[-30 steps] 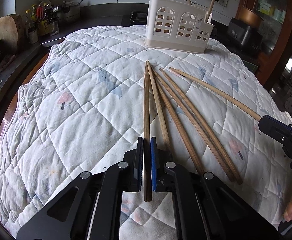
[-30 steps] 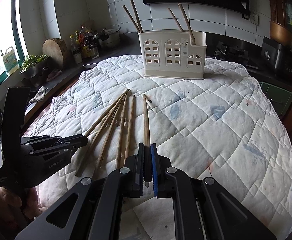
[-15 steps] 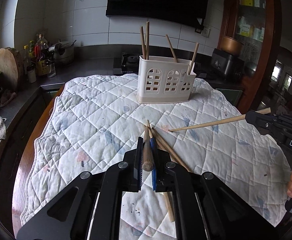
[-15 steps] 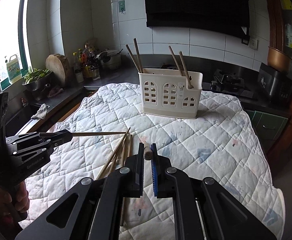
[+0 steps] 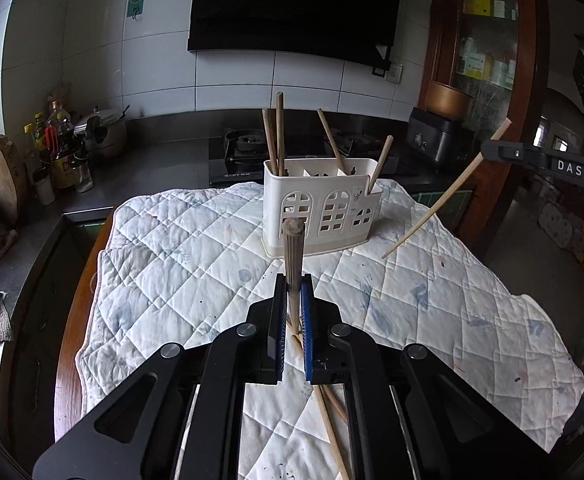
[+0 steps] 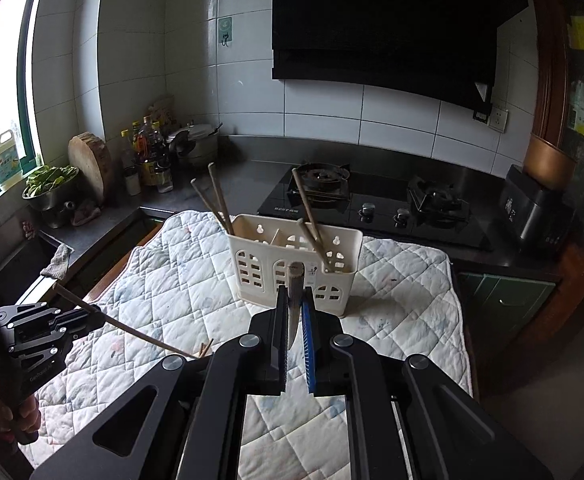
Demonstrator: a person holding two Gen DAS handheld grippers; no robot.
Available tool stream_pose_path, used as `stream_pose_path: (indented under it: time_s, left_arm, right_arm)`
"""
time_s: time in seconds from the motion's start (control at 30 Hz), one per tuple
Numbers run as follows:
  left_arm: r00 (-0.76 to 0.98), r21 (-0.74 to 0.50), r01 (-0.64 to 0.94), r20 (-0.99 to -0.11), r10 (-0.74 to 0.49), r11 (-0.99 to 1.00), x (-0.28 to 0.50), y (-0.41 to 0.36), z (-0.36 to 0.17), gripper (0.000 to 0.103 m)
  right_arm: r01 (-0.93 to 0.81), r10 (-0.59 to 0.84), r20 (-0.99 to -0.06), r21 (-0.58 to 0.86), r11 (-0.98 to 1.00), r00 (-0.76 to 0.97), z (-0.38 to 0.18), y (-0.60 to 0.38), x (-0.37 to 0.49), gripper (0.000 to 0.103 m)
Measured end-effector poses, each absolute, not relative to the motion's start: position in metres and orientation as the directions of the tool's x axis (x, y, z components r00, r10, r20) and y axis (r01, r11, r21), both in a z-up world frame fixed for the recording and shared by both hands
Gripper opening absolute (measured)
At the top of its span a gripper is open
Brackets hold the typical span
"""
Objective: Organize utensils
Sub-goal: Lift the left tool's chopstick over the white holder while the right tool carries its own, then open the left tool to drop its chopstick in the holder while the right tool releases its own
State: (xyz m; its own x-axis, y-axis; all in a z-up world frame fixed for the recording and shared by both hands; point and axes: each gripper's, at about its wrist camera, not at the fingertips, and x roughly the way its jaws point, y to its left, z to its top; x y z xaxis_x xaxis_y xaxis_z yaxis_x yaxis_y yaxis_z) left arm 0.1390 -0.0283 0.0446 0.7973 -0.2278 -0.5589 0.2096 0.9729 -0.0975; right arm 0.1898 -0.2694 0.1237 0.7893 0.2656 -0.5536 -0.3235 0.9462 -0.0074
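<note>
Left gripper (image 5: 292,300) clamped on dark chopstick (image 5: 293,256), lower end hidden, white holder (image 5: 320,208) at quilted table (image 5: 172,264) far edge, loose chopsticks (image 5: 328,412) cut off, right gripper (image 6: 295,312) clamped on pale chopstick (image 5: 444,196).

The left gripper (image 5: 291,312) pinches a dark chopstick (image 5: 293,252) upright before the white holder (image 5: 320,210) on the quilt (image 5: 180,264).
</note>
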Motion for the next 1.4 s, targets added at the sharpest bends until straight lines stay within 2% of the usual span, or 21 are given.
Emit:
stream_pose_path:
  time_s: [0.23,0.37,0.63,0.8,1.13,1.4]
  left_arm:
    - [0.799,-0.073,0.237,-0.553,-0.237,0.969,0.164,-0.036,0.071,0.005]
    - [0.820,-0.063,0.253,-0.516,-0.249,0.965,0.174,-0.041,0.097,0.005]
    - [0.888,-0.027,0.264,-0.383,-0.254,0.964,0.204,-0.057,0.168,0.005]
    - [0.911,-0.025,0.252,-0.331,-0.246,0.967,0.234,-0.068,0.191,0.005]
    - [0.878,-0.057,0.209,-0.428,-0.213,0.976,0.303,-0.079,0.160,0.005]
    - [0.842,-0.080,0.196,-0.496,-0.210,0.977,0.327,-0.071,0.132,0.006]
  right_arm:
    - [-0.244,0.185,-0.526,-0.044,0.969,0.830,0.172,-0.285,0.248,0.006]
    - [-0.226,0.175,-0.515,-0.038,0.973,0.839,0.181,-0.286,0.280,0.006]
    - [-0.240,0.162,-0.610,-0.048,0.970,0.776,0.146,-0.271,0.332,0.006]
    - [-0.252,0.148,-0.646,-0.071,0.965,0.749,0.123,-0.263,0.345,0.006]
    - [-0.255,0.151,-0.650,-0.068,0.964,0.744,0.111,-0.264,0.352,0.007]
    - [-0.250,0.151,-0.639,-0.066,0.966,0.754,0.109,-0.264,0.353,0.007]
